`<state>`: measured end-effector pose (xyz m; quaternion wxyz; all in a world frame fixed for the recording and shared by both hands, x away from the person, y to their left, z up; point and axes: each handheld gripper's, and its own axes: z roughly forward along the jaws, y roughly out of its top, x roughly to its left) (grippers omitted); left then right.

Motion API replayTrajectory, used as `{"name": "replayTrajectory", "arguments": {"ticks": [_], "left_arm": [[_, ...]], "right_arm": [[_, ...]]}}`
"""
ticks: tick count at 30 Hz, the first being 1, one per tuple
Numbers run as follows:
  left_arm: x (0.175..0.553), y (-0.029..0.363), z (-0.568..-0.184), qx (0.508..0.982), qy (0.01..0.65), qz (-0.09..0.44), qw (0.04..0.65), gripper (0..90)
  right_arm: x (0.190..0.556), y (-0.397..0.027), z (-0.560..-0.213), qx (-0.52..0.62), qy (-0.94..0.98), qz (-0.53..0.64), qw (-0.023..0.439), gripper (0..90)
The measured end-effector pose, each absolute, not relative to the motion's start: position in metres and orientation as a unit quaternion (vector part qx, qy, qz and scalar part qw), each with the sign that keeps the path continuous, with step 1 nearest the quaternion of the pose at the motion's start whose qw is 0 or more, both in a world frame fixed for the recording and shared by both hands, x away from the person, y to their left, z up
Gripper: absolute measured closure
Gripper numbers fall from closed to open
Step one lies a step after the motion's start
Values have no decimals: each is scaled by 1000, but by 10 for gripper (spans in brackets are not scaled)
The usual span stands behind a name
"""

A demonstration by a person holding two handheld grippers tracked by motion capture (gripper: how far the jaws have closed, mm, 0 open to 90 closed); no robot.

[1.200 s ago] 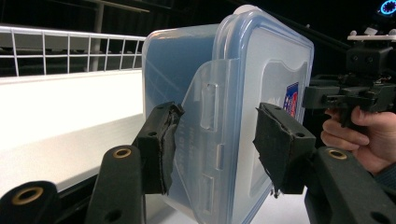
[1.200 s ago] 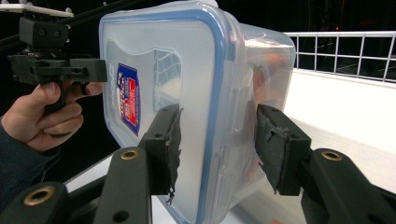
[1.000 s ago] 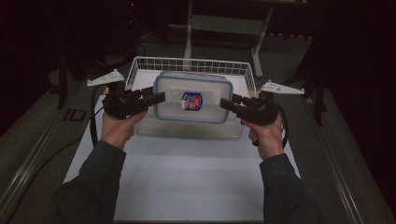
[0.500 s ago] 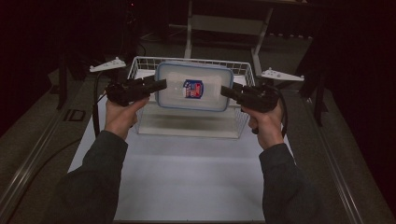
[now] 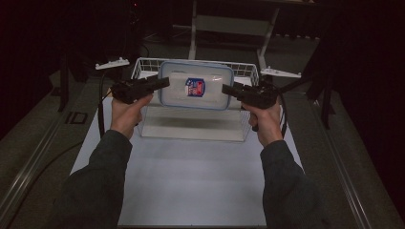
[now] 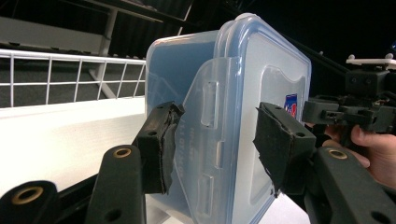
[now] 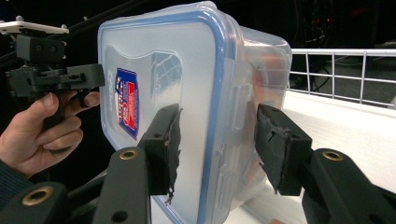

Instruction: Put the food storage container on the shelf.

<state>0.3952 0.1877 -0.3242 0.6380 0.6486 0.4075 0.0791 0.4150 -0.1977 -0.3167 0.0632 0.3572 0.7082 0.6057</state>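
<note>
Container (image 5: pixel 196 86) of clear plastic, rectangular with rounded corners and a blue-rimmed lid, hangs in the air over the white wire basket (image 5: pixel 143 67) at the far side of the white table (image 5: pixel 191 176) in the high view. A small red, white and blue label (image 5: pixel 194 87) sits on the lid; its writing is too small to read. The left gripper (image 5: pixel 162 83) clamps the box's left end and the right gripper (image 5: pixel 228 89) its right end, each held in a hand.

In the left gripper view the box stands on edge between the two black jaws, whose pads (image 6: pixel 161 140) press on either side of a locking flap (image 6: pixel 210 140) of the lid. Part of the label (image 6: pixel 290 105) peeks out beyond the far jaw, and the right gripper (image 6: pixel 327 109) holds the far end.

In the right gripper view the jaws grip the other end, one pad on the lid and one on the tub. The label (image 7: pixel 127 102) carries print that stays illegible. The left gripper (image 7: pixel 88 77) holds the opposite end.
</note>
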Motion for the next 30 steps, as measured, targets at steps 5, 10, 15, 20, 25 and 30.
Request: {"name": "replayTrajectory", "arguments": {"ticks": [5,10,15,20,25,30], "left_arm": [[399,186,-326,647,410,75,639,490],[404,184,-331,645,418,69,636,489],[408,183,-334,643,424,65,634,488],[412,184,-335,638,430,57,636,488],[415,183,-335,631,440,55,637,485],[418,183,-336,625,445,58,638,483]], "right_arm": [[417,-199,-318,362,706,606,64,507],[420,-200,-319,370,708,598,66,506],[423,-201,-321,375,706,597,66,505],[425,-200,-321,380,703,598,66,503],[426,-199,-321,387,698,599,65,499],[427,-198,-321,390,696,599,69,489]]}}
